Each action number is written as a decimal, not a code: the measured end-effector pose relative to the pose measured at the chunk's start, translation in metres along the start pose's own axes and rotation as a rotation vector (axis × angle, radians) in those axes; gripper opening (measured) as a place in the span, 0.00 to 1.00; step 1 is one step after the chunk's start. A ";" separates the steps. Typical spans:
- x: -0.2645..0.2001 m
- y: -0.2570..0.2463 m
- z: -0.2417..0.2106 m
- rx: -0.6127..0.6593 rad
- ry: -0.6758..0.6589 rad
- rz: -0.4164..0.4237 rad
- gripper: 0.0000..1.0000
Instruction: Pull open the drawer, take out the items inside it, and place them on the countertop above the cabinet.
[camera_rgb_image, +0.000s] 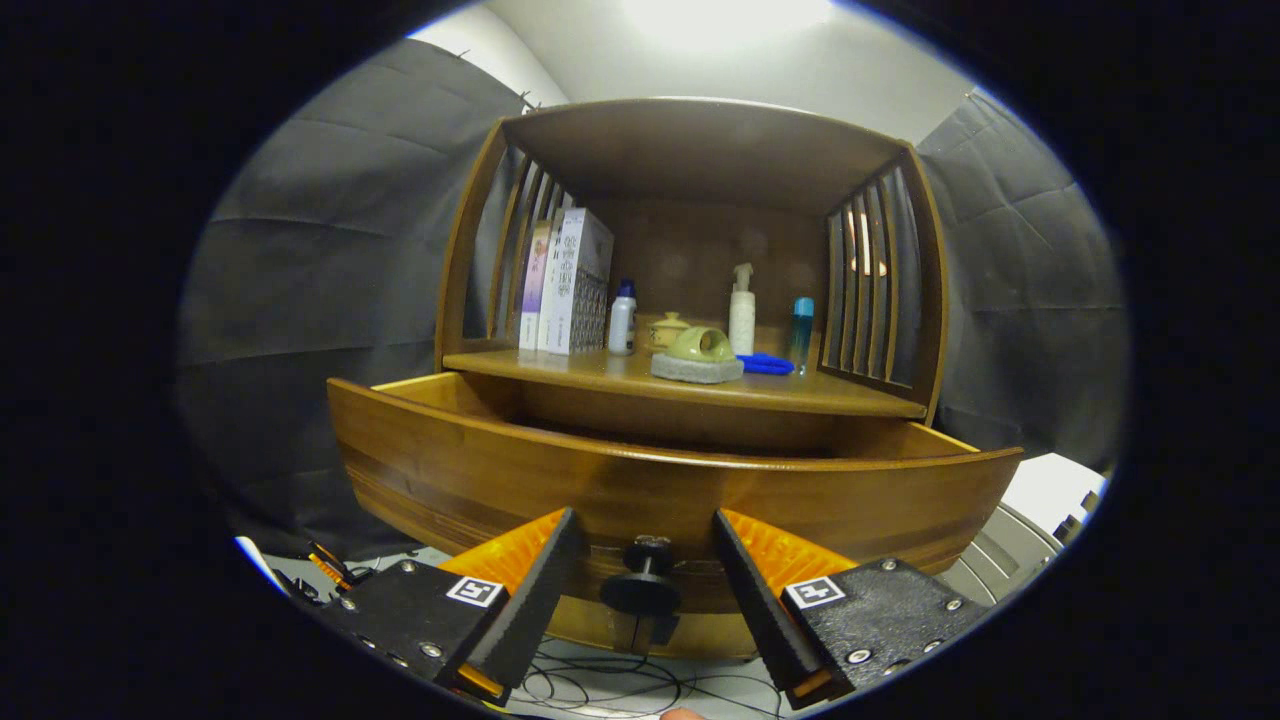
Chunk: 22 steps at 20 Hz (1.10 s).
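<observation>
A wooden cabinet stands ahead with its drawer (660, 485) pulled out toward me. The drawer's curved front panel hides what lies inside. A black round knob (643, 580) sticks out of the panel's lower middle. My gripper (645, 560) is open, its two orange-and-black fingers standing on either side of the knob without touching it. Above the drawer runs the countertop (820, 395), a wooden shelf under a slatted hutch.
On the countertop stand two boxes (568, 283), a small white bottle (622, 318), a pump bottle (741, 310), a blue bottle (802, 330), a green ceramic piece on a grey pad (698, 355) and a blue item (765, 364). Cables lie on the floor below.
</observation>
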<state>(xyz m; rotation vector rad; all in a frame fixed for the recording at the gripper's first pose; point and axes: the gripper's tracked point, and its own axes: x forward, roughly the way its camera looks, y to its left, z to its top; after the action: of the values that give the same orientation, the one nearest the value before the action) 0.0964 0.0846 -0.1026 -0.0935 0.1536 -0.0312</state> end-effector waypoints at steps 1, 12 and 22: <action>0.000 0.000 0.003 0.004 -0.005 -0.005 0.88; 0.036 -0.002 0.007 0.027 0.020 -0.039 0.88; 0.068 -0.006 0.011 -0.002 0.013 -0.073 0.88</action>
<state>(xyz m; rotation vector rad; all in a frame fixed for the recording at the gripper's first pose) 0.1648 0.0773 -0.1020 -0.1006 0.1637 -0.1043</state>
